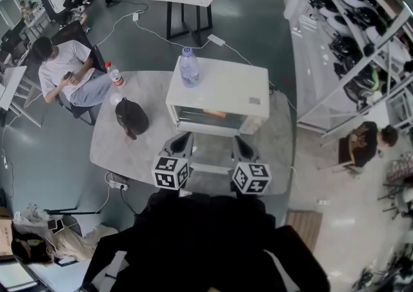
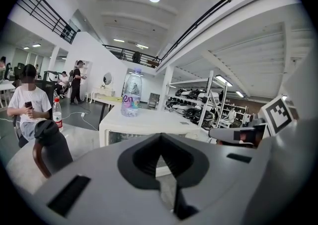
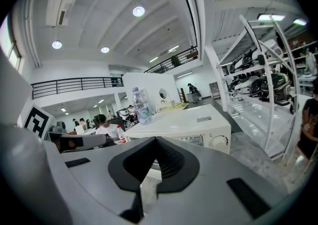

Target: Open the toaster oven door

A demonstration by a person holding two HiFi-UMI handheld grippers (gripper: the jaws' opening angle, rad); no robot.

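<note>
Clenched on nothing at left gripper [image 1: 183,137] and right gripper [image 1: 241,142]. Facing the toaster oven [image 1: 222,87] on the table [image 1: 129,149], just ahead, door [image 1: 201,116] closed. Probably stiff and light: grip its upper edge, mind the bottle [image 1: 188,68] on top.
</note>
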